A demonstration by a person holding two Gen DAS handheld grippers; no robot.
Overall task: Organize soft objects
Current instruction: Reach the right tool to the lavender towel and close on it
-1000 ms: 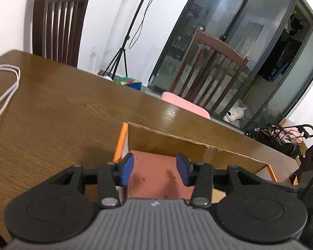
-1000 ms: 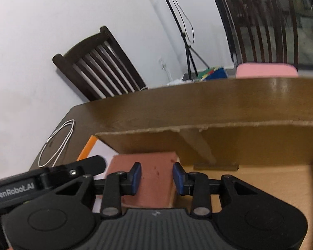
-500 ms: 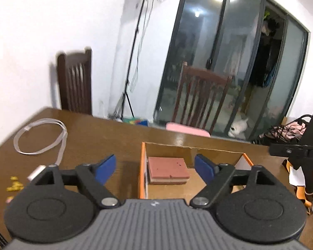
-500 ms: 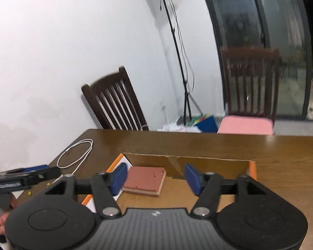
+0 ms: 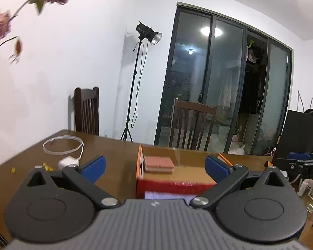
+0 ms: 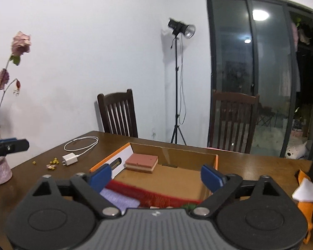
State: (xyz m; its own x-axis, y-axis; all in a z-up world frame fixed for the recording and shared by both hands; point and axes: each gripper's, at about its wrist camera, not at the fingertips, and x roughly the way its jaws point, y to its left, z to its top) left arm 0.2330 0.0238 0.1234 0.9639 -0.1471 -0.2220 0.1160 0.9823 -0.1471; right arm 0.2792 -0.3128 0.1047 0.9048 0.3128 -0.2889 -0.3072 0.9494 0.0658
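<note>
Both tools, left tool (image 5: 154, 167) and right tool (image 6: 155, 177), are opening wide, gripping nothing; the pink sponge block (image 6: 141, 162) lies in the cardboard box (image 6: 177, 153), seemingly stowed.

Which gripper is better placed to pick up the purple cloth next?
Probably the left gripper: the purple cloth lies centred between its opening, empty jaws. In the right gripper view the cloth sits off by its left finger.

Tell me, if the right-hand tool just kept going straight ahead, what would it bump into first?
Probably the pink layered sponge block lying in the open cardboard box. The right tool, its jaws opening with nothing between them, points slightly down toward it, though depth is uncertain.
</note>
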